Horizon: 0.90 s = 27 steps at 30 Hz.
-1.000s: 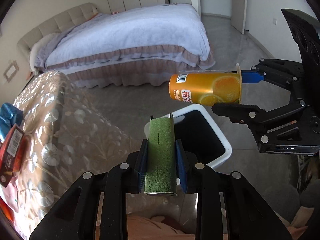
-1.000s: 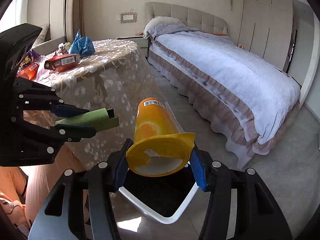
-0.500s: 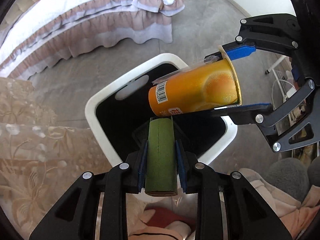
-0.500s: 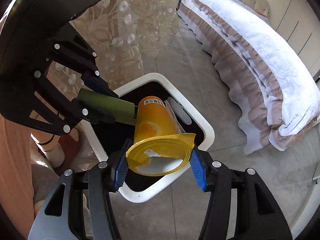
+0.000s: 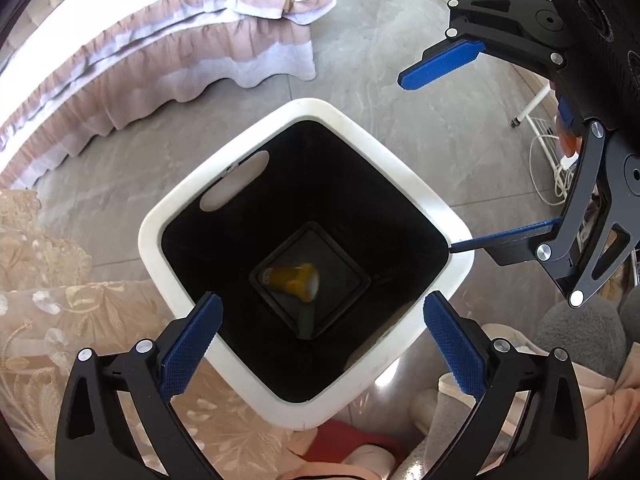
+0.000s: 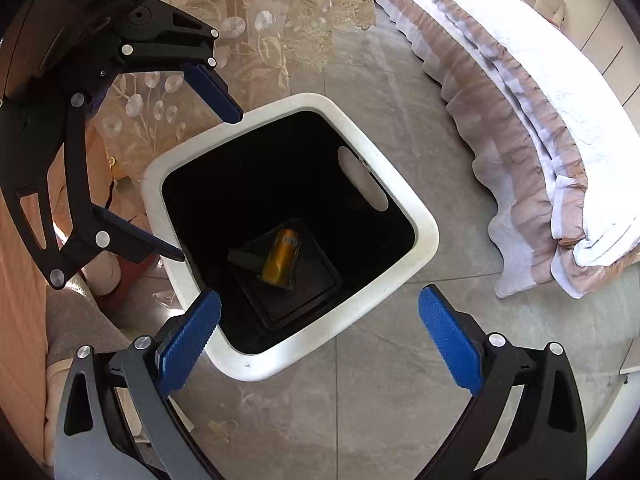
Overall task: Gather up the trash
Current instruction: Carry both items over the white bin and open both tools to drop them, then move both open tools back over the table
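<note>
A white bin [image 5: 168, 216] with a black inside stands on the floor; it also shows in the right wrist view [image 6: 424, 236]. An orange cup [image 5: 294, 280] lies on the bin's bottom, also in the right wrist view [image 6: 282, 256]. A dark green item [image 6: 244, 258] lies beside the cup; it shows dimly in the left wrist view [image 5: 306, 320]. My left gripper [image 5: 320, 340] is open and empty above the bin's near rim. My right gripper [image 6: 320, 336] is open and empty above the bin, and shows at the right in the left wrist view [image 5: 436, 152].
A bed [image 6: 560, 92] with a frilled skirt stands beside the bin. A table under a floral lace cloth [image 5: 48, 320] is on the other side. A white wire rack [image 5: 548, 140] stands on the grey tile floor [image 6: 380, 400].
Both grippers opened over the bin. The orange cup and the green item dropped from them to the bin's bottom.
</note>
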Each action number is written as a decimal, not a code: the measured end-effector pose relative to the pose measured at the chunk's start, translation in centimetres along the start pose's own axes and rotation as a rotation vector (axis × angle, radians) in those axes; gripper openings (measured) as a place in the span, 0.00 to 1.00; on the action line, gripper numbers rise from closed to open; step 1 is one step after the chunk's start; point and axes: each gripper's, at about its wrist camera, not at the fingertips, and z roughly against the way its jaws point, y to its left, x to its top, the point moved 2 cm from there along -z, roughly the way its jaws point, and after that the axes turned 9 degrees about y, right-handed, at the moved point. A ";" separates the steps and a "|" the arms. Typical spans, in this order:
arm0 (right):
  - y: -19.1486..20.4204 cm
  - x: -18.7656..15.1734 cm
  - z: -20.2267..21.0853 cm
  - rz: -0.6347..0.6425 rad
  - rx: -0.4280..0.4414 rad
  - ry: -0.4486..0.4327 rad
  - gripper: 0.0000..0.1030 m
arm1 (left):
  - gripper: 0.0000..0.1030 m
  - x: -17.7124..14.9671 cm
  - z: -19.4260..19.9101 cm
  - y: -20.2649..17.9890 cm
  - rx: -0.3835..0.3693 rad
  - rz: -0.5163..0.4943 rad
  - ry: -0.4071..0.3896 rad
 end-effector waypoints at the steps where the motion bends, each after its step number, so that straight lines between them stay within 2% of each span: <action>1: 0.0 0.0 0.2 -0.002 -0.004 -0.007 0.96 | 0.96 0.0 0.2 -0.1 0.006 0.000 -0.003; 8: 0.4 0.2 2.7 -0.003 -0.036 -0.046 0.96 | 0.96 -0.7 3.0 -0.8 0.044 -0.007 -0.040; 15: 1.4 0.5 5.9 -0.001 -0.079 -0.104 0.96 | 0.96 -1.7 6.8 -1.1 0.080 0.039 -0.109; 27: 4.0 1.7 13.3 0.020 -0.152 -0.269 0.96 | 0.96 -5.4 15.2 -1.9 0.186 0.138 -0.282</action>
